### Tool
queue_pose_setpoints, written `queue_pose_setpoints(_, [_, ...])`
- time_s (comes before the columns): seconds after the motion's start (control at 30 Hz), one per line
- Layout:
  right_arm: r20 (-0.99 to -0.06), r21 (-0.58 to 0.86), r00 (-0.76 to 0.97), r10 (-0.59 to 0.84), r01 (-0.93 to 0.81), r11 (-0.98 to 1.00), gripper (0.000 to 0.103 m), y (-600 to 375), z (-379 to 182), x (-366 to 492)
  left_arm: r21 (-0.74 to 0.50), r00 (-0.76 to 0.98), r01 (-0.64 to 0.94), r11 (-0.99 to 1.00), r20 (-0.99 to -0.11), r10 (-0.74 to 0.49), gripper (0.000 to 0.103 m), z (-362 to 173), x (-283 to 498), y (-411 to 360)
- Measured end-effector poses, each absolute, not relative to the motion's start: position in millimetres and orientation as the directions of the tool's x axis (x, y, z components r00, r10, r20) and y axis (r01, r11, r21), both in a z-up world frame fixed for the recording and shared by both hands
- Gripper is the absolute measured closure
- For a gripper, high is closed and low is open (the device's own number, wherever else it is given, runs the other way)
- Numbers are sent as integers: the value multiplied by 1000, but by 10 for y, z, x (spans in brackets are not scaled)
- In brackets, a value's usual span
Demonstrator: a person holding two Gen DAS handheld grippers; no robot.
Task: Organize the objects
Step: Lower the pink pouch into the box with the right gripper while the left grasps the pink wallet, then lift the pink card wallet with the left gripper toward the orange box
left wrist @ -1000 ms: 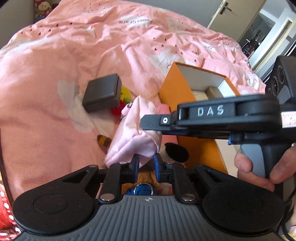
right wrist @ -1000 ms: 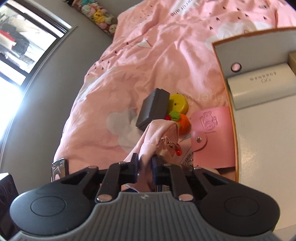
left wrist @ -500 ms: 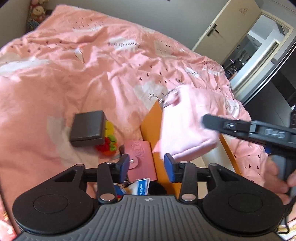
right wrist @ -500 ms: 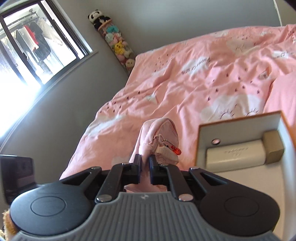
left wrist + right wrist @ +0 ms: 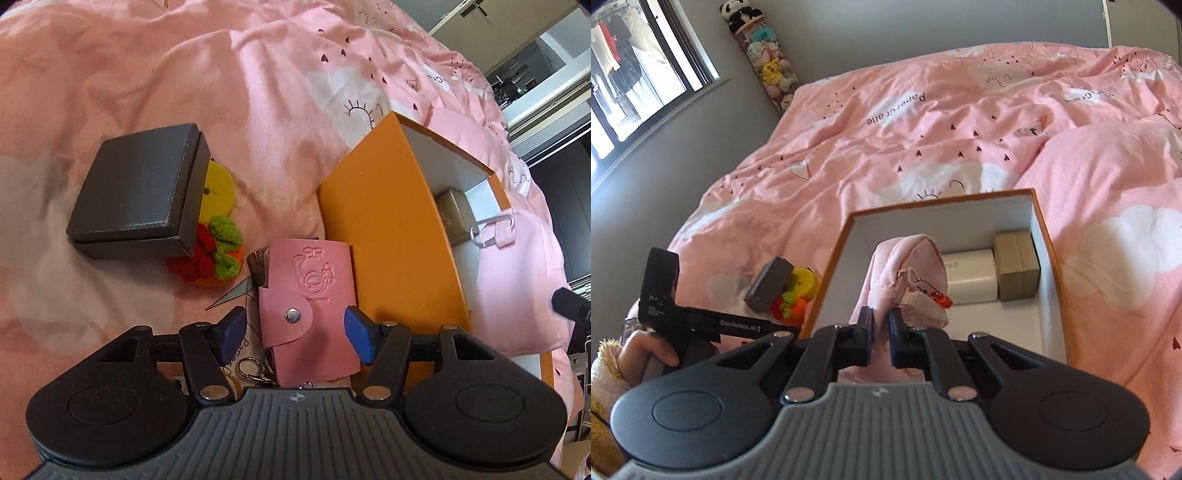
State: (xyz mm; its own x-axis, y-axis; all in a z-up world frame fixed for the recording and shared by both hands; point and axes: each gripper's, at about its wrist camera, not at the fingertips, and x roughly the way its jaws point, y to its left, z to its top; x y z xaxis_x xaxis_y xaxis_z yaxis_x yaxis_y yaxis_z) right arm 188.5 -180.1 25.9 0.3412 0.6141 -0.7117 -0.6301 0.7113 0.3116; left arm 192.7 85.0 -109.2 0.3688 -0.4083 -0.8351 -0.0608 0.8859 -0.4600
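My left gripper (image 5: 295, 332) is open, its blue pads either side of a pink snap card holder (image 5: 308, 302) lying on the bed beside the orange box (image 5: 388, 229). My right gripper (image 5: 881, 332) is shut on a pink fabric pouch (image 5: 905, 273) and holds it over the open orange box (image 5: 1047, 258); the pouch also shows at the right of the left wrist view (image 5: 517, 280). Inside the box lie a white case (image 5: 971, 280) and a tan box (image 5: 1015, 269).
A black square box (image 5: 136, 188) lies on the pink bedspread (image 5: 147, 74), partly over a yellow disc (image 5: 219, 188) and a crocheted red, green and orange toy (image 5: 210, 254). Keyrings (image 5: 251, 369) lie under my left gripper. A plush-toy tube (image 5: 764, 59) stands at the wall.
My right gripper has carried the pouch from above the bed to over the open box. My left gripper has opened wider and dropped down around the pink card holder.
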Motion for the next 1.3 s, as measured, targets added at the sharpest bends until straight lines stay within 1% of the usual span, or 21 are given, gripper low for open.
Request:
queue_pose_setpoints(0.17, [-746, 306, 323, 582, -610, 731, 94, -1840, 52, 2019, -452, 328, -76, 889, -853, -406, 34, -1271, 1992, 822])
queue_pose_setpoints(0.23, [-752, 307, 316, 578, -609, 732, 94, -1837, -5, 2051, -492, 318, -79, 867, -837, -446, 32, -1334, 2003, 820])
queue_pose_setpoints(0.27, [-757, 305, 312, 574, -608, 733, 94, -1820, -32, 2070, -507, 314, -81, 858, -830, -461, 34, -1355, 2011, 817])
queue_pose_setpoints(0.33, [-764, 305, 305, 569, -607, 734, 94, -1806, -79, 2095, -518, 319, -76, 852, -822, -471, 40, -1359, 2017, 802])
queue_pose_setpoints(0.4, [-769, 304, 296, 567, -610, 731, 94, -1785, -114, 2105, -499, 323, -74, 863, -831, -453, 44, -1305, 1999, 791])
queue_pose_setpoints(0.47, [-771, 299, 293, 565, -617, 728, 94, -1774, -134, 2106, -483, 332, -72, 873, -837, -436, 58, -1209, 1967, 800])
queue_pose_setpoints(0.5, [-772, 296, 292, 564, -620, 727, 94, -1773, -145, 2108, -480, 339, -68, 875, -836, -432, 62, -1147, 1941, 810])
queue_pose_setpoints(0.53, [-773, 296, 290, 564, -622, 725, 94, -1771, -156, 2109, -479, 347, -61, 876, -833, -431, 68, -1090, 1915, 815])
queue_pose_setpoints(0.6, [-776, 299, 283, 563, -621, 725, 94, -1776, -182, 2120, -480, 361, -45, 876, -825, -434, 69, -986, 1862, 806])
queue_pose_setpoints(0.67, [-780, 298, 280, 559, -618, 727, 94, -1780, -203, 2131, -471, 371, -25, 882, -824, -429, 72, -914, 1844, 752])
queue_pose_setpoints(0.77, [-790, 290, 280, 545, -613, 735, 94, -1803, -236, 2150, -437, 373, -23, 899, -838, -398, 73, -907, 1882, 682])
queue_pose_setpoints(0.83, [-794, 291, 276, 541, -609, 738, 94, -1824, -254, 2165, -421, 370, -45, 906, -849, -376, 73, -958, 1919, 697])
queue_pose_setpoints(0.97, [-797, 271, 277, 537, -630, 728, 94, -1864, -239, 2174, -449, 391, -92, 889, -837, -383, 74, -918, 1871, 747])
queue_pose_setpoints(1.07, [-799, 243, 287, 528, -650, 720, 94, -1892, -178, 2206, -415, 445, -85, 906, -829, -338, 75, -705, 1808, 733])
queue_pose_setpoints(1.17, [-808, 208, 300, 507, -660, 722, 94, -1912, -121, 2265, -437, 500, -94, 894, -797, -338, 75, -440, 1733, 792])
queue_pose_setpoints(1.3, [-824, 198, 282, 491, -670, 716, 94, -1932, -94, 2342, -430, 575, -54, 901, -751, -324, 75, -22, 1643, 715])
